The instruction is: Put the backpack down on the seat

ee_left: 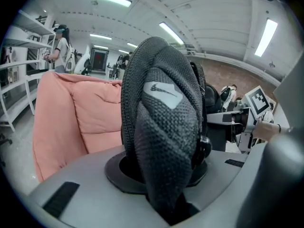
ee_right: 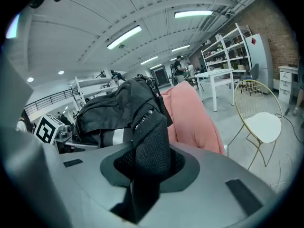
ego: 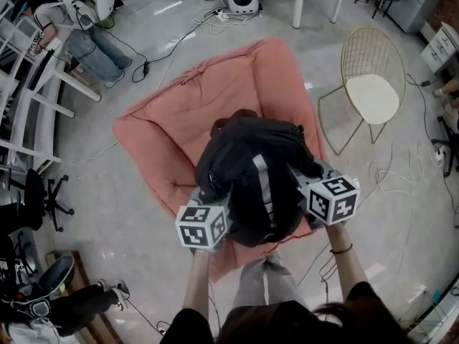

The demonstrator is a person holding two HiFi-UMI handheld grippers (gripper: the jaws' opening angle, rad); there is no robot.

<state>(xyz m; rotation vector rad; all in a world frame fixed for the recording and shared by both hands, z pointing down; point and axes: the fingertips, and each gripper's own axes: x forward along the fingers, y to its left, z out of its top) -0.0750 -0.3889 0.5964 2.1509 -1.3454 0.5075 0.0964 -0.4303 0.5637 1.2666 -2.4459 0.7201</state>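
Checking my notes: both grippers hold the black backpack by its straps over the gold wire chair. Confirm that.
Wrong place: the head view shows the backpack over the pink seat; the gold wire chair stands apart. The rest holds.

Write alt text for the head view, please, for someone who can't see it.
Seen from above, a person holds a black backpack over a big pink cushioned seat, with the left gripper and right gripper shut on it at either side. A gold wire chair stands to the right on the grey floor.
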